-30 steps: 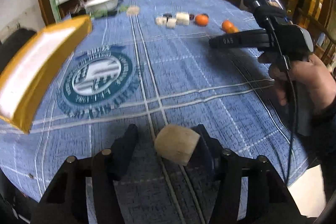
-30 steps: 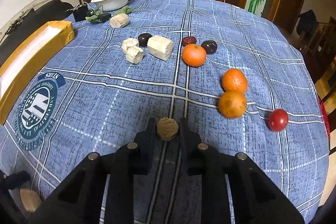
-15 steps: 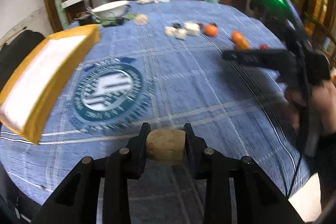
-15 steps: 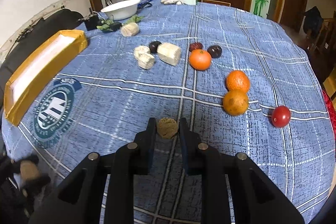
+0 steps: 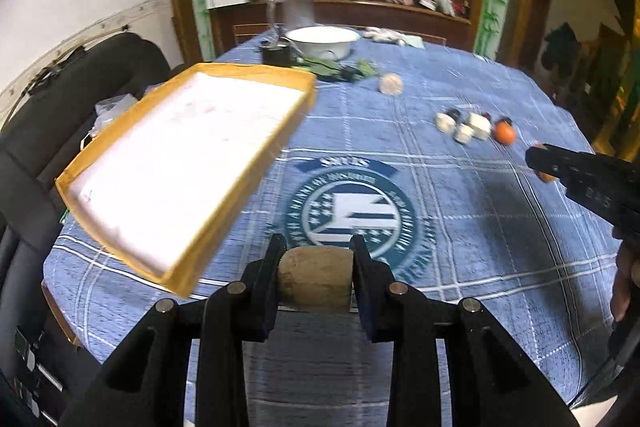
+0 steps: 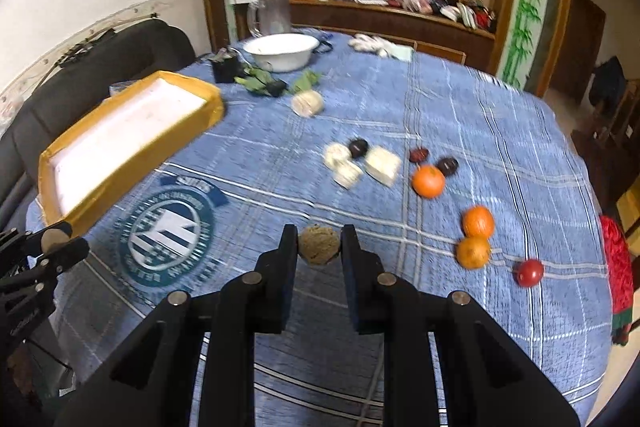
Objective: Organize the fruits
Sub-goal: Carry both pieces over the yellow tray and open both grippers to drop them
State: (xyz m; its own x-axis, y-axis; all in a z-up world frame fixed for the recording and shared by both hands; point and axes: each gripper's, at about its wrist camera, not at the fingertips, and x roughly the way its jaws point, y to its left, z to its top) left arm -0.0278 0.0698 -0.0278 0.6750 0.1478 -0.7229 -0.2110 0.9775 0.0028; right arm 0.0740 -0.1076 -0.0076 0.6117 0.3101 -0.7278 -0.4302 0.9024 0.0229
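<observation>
On the blue checked tablecloth I see the yellow tray at far left, my left gripper clamped on a tan cylindrical piece, my right gripper pinching a small brown round fruit near the oranges.

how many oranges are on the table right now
3: one orange beside the dark fruits mid-table, two more touching to its right, upper and lower. None looks hidden.

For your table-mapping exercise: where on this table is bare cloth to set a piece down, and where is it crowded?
Free: the cloth around the round emblem, between the yellow tray and the oranges. The tray's white floor is bare too. Crowded: the pale chunks and dark fruits mid-table.
</observation>
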